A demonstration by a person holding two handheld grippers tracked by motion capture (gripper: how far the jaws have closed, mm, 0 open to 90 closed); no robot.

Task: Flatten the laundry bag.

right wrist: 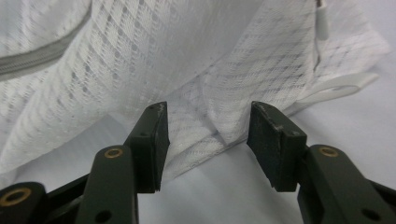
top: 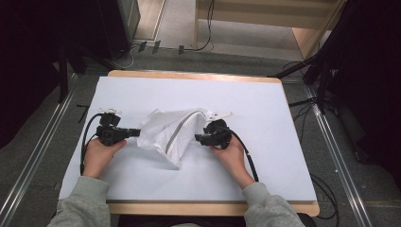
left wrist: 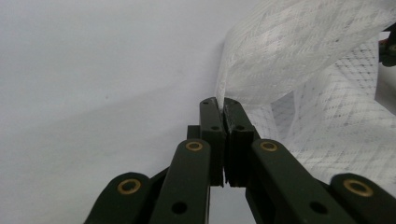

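High view: lying crumpled near the middle of a white-covered wooden table [top: 265, 94], a white mesh laundry bag [top: 168, 132] with a grey zip line running down its length. Bunching up into a loose mound rather than lying flat, with a white loop tab sticking out at the far right corner. Coming in from the bottom, two forearms in grey sleeves. Gripping the bag's left edge, the left gripper [top: 135, 133], held level and pointing toward the fabric. Sitting just beside the bag's right edge, the right gripper [top: 198, 138], also pointing inward. Judging from this, stretching or straightening the bag between two hands, one side anchored, the other being re-taken.

Left gripper view: pressing together, the two black jaws of the left gripper [left wrist: 220, 103], pinching a thin fold of the mesh laundry bag [left wrist: 299, 60] at the very tips. Rising up and away to the right, the fabric showing a diamond weave, semi-sheer, with layers overlapping. Likely holding the edge so the bag cannot slide on the smooth table.

Right gripper view: standing spread apart, the jaws of the right gripper [right wrist: 208, 108], not pressing on anything. Lying between and just beyond them, a low corner fold of the mesh laundry bag [right wrist: 163, 51], resting on the table. Crossing the upper left, the grey zip; hanging at upper right, a white zip pull, and the white loop tab [right wrist: 334, 87] beneath.
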